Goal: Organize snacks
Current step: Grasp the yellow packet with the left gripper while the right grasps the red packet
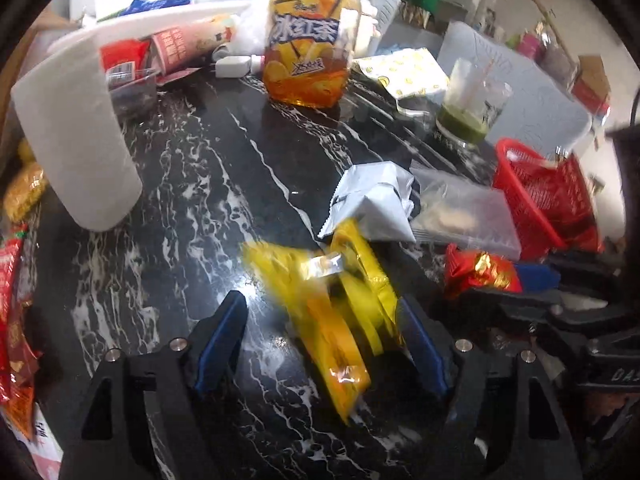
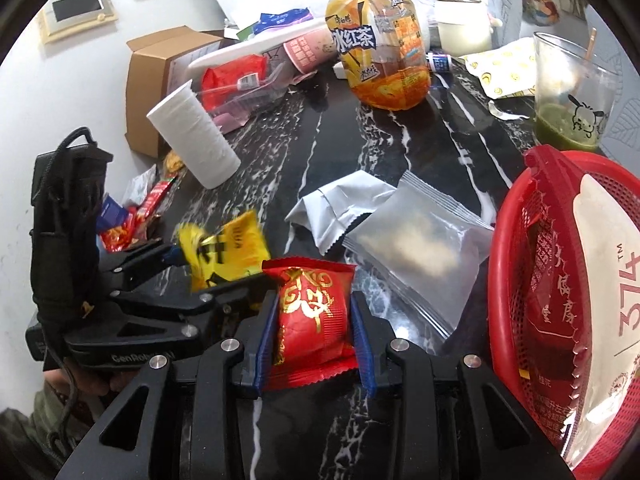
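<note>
Your right gripper [image 2: 312, 320] is clamped on the red snack [image 2: 310, 312]; carry it right into the red basket [image 2: 516, 264] just beside. Your left gripper [image 1: 320, 340] stands apart around the yellow packet [image 1: 340, 320]; square up before closing.

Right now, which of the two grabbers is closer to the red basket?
Right. The right gripper, clamped on a red snack packet, sits just beside the red basket. The left gripper, around a yellow packet, lies farther away.

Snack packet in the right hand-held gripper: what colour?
Red packet with gold ornament; clearest in the right wrist view.
</note>
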Motion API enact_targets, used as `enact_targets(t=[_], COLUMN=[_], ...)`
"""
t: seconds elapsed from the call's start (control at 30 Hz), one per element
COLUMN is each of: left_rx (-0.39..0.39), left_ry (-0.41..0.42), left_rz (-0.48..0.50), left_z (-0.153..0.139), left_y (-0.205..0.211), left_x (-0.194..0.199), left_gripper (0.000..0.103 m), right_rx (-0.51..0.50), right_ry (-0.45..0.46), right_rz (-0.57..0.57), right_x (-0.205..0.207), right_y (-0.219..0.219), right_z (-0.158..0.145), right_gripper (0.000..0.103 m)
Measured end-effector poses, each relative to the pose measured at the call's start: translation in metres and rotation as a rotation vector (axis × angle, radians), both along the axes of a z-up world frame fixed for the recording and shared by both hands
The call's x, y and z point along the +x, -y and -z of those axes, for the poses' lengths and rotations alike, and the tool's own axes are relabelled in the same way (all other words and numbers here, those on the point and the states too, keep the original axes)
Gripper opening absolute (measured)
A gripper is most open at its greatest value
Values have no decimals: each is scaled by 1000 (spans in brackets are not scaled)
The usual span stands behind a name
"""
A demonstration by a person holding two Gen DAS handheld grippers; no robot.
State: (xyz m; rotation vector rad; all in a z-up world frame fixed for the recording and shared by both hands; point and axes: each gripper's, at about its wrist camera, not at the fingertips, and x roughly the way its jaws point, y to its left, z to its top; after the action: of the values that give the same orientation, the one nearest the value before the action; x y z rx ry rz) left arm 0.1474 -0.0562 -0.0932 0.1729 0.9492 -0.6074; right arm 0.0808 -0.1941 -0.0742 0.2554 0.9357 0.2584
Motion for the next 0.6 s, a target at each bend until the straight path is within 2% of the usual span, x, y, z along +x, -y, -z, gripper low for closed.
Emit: enact_targets(t=[0.1, 0.23, 0.3, 0.43, 0.47, 0.5, 0.6], left_rx=[26, -31, -45, -54, -58, -57, -56], left_ry=[32, 40, 51, 64, 75, 89, 82], left_rz=[28, 39, 32, 25, 25, 24, 25], left_z=[2, 0, -2, -5, -7, -9, -10], left_y=[6, 5, 3, 4, 4, 4, 5], left_x=[-6, -8, -7, -7, -8, -9, -10], left_gripper=[77, 76, 64, 54, 43, 38, 36], right_rx=[-24, -23, -28, -40, -40, -40, -39], right_ry=[4, -1, 1, 9, 10, 11, 12], right_rz=[-11, -24, -26, -28, -29, -30, -31], right_x=[-1, 0, -1, -2, -3, -3, -4], right_y=[-2, -3, -3, -4, -3, -4, -4], right_z=[1, 4, 3, 2, 2, 2, 2], right_gripper=[34, 34, 34, 34, 34, 34, 34])
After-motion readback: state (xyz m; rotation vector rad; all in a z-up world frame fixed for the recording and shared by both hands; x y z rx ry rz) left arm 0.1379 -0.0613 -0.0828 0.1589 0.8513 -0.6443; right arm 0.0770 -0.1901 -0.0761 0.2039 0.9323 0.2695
